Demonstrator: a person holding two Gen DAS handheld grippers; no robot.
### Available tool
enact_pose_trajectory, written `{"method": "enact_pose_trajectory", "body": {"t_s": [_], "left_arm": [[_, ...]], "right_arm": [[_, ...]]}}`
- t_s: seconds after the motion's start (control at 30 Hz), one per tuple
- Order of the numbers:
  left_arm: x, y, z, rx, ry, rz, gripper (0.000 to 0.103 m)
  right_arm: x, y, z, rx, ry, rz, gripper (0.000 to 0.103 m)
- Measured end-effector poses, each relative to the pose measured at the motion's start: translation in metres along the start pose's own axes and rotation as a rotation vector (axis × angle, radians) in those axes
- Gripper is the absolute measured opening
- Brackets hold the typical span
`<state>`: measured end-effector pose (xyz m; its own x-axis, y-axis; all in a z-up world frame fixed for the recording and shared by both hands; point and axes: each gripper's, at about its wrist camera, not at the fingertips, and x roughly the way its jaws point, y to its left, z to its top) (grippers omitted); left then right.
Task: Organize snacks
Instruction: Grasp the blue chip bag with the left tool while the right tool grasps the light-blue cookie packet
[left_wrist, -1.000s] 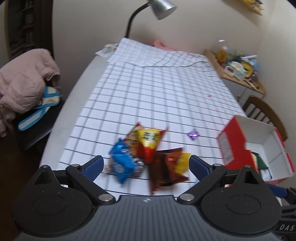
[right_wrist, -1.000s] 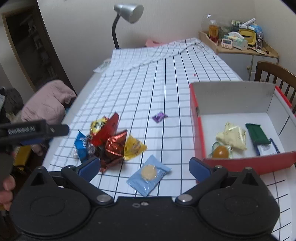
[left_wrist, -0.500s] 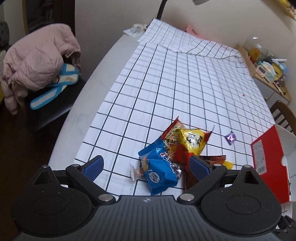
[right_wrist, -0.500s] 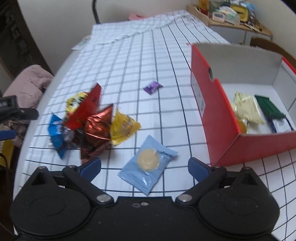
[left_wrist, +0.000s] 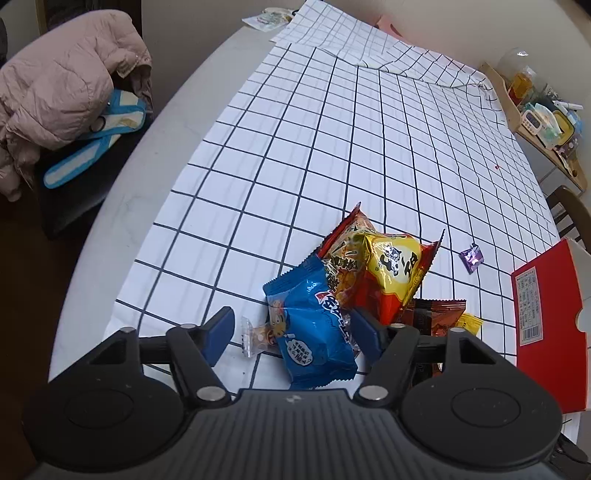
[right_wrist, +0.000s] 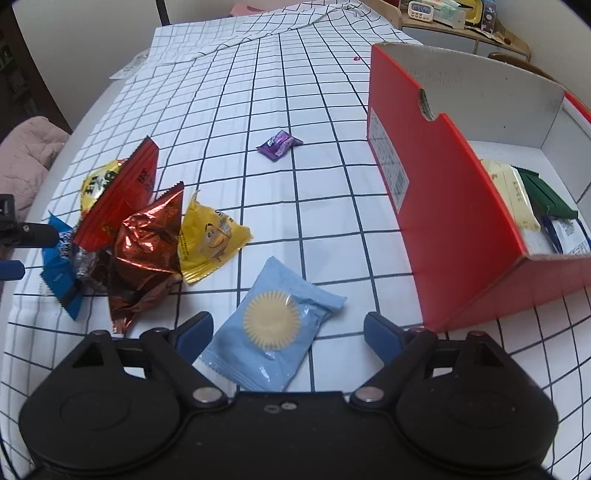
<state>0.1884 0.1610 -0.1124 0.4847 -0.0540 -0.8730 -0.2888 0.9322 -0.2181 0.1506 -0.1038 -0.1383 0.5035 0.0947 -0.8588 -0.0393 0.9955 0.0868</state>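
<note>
The left tongs (left_wrist: 291, 332), jaws apart, have dropped low around the blue packet (left_wrist: 314, 332) on the bench (left_wrist: 122, 221); the right tongs (right_wrist: 288, 332), also apart, now straddle the pale-blue packet (right_wrist: 273, 325). Both look ready for carrying to the red box (right_wrist: 450, 229).

The red box (left_wrist: 546, 325) is cut off at 3 o'clock in the left wrist view. The left gripper (left_wrist: 291, 332) hides part of the brown packet (left_wrist: 432, 317). Snacks in the box (right wrist view) sit half-hidden behind its wall (right_wrist: 443, 192).
</note>
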Motion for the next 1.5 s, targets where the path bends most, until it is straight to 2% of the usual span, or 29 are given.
{"method": "enact_pose_trajectory", "body": {"t_s": [0.07,0.2,0.27,0.4,0.43,0.53,0.77,1.07,1.3,1.5], "left_arm": [[0.002,0.0,0.0,-0.002,0.01,-0.009,0.059],[0.004,-0.002,0.002,0.008,0.015,-0.015,0.055],[0.005,-0.004,0.002,0.015,0.016,-0.014,0.049],[0.007,-0.003,0.003,0.012,0.026,-0.028,0.041],[0.007,-0.003,0.004,0.012,0.028,-0.032,0.036],[0.007,-0.004,0.003,0.018,0.023,-0.027,0.033],[0.003,-0.004,0.002,0.022,0.008,-0.022,0.026],[-0.011,0.003,-0.004,0.0,0.003,-0.033,0.025],[-0.035,0.003,-0.012,-0.016,-0.007,-0.05,0.025],[-0.064,-0.013,-0.02,0.007,-0.041,-0.079,0.025]], "right_arm": [[0.003,0.003,0.0,-0.005,0.008,-0.016,0.081],[0.007,0.005,-0.001,-0.007,0.018,-0.021,0.074],[0.007,0.007,-0.002,-0.018,0.015,-0.014,0.071],[0.005,0.01,-0.002,-0.04,0.001,0.003,0.055],[0.004,0.009,-0.002,-0.042,0.0,0.004,0.052],[0.002,0.006,-0.001,-0.035,-0.013,0.015,0.046],[-0.003,0.001,-0.003,-0.031,-0.028,0.025,0.042],[-0.033,-0.01,-0.01,-0.017,-0.048,0.079,0.042],[-0.067,-0.016,-0.013,-0.033,-0.078,0.14,0.042],[-0.093,-0.027,-0.008,-0.037,-0.105,0.175,0.042]]}}
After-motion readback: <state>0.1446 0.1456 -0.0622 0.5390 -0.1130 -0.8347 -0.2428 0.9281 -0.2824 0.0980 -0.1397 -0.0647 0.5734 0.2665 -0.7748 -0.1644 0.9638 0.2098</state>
